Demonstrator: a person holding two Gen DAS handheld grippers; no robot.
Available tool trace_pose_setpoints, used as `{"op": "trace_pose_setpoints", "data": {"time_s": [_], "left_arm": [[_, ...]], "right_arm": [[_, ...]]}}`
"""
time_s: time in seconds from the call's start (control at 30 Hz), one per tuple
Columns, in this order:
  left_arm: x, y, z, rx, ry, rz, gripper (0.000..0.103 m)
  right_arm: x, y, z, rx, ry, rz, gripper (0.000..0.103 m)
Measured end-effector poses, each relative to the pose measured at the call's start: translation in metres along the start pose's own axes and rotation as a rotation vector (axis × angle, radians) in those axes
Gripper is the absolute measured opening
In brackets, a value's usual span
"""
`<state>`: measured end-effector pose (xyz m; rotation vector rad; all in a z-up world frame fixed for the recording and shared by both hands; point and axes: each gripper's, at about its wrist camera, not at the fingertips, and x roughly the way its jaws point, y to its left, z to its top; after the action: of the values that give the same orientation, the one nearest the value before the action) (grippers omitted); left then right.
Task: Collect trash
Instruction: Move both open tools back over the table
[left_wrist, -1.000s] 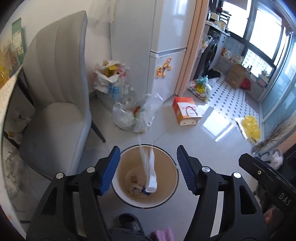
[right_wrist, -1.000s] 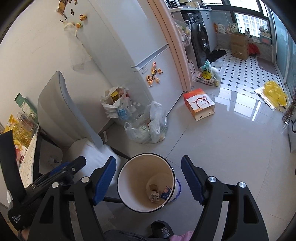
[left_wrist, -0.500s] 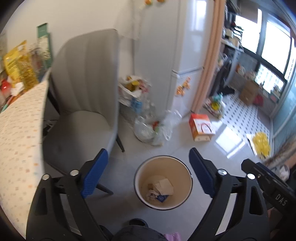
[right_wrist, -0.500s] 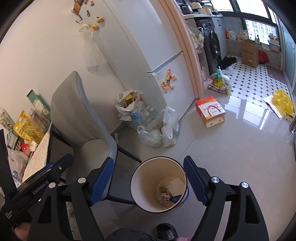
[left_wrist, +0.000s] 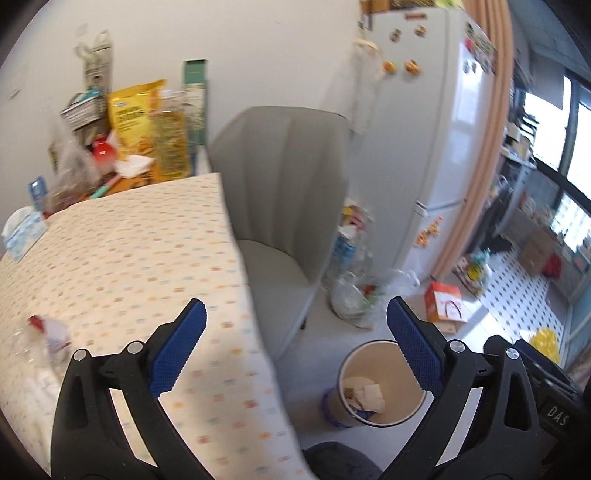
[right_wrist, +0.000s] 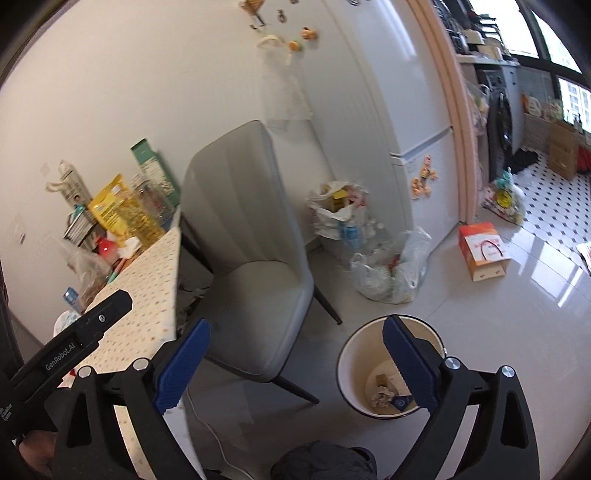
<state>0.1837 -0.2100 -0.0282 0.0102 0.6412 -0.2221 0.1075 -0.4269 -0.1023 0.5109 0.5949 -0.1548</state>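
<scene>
A round cream trash bin (left_wrist: 395, 360) stands on the floor with paper scraps (left_wrist: 364, 395) inside; it also shows in the right wrist view (right_wrist: 351, 354). My left gripper (left_wrist: 295, 350) is open and empty, above the table edge, left of the bin. A clear wrapper with a red bit (left_wrist: 40, 332) lies on the patterned table (left_wrist: 129, 258) at the left. My right gripper (right_wrist: 295, 363) is open and empty above the floor, its right finger over the bin. The left gripper's body (right_wrist: 70, 345) shows at the left in the right wrist view.
A grey chair (right_wrist: 255, 258) stands between table and bin. Snack bags and boxes (left_wrist: 147, 133) crowd the table's far end. Plastic bags of bottles (right_wrist: 384, 266) and an orange box (right_wrist: 482, 249) lie on the floor by the white fridge (right_wrist: 399, 122).
A white strip of trash that hung over the bin a second ago has dropped in. Both grippers have swung left and up, bringing the table and chair into view.
</scene>
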Motion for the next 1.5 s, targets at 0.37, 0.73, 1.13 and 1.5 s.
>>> {"op": "trace_pose_setpoints", "data": {"time_s": [0.37,0.73,1.13,1.5], "left_arm": [[-0.059,0.089,-0.013,-0.14,-0.079,0.096,0.097],[-0.104,0.17,-0.039,-0.339,-0.153,0.186,0.097],[-0.133,0.229,-0.075,-0.418,-0.164,0.266,0.097],[-0.138,0.268,-0.096,-0.485,-0.157,0.301,0.097]], "right_arm": [[-0.018,0.087,-0.018,-0.138,0.014,0.094,0.095],[-0.03,0.174,-0.036,-0.348,0.054,0.176,0.091],[-0.033,0.237,-0.071,-0.449,0.09,0.24,0.093],[-0.023,0.275,-0.099,-0.517,0.143,0.276,0.083]]}}
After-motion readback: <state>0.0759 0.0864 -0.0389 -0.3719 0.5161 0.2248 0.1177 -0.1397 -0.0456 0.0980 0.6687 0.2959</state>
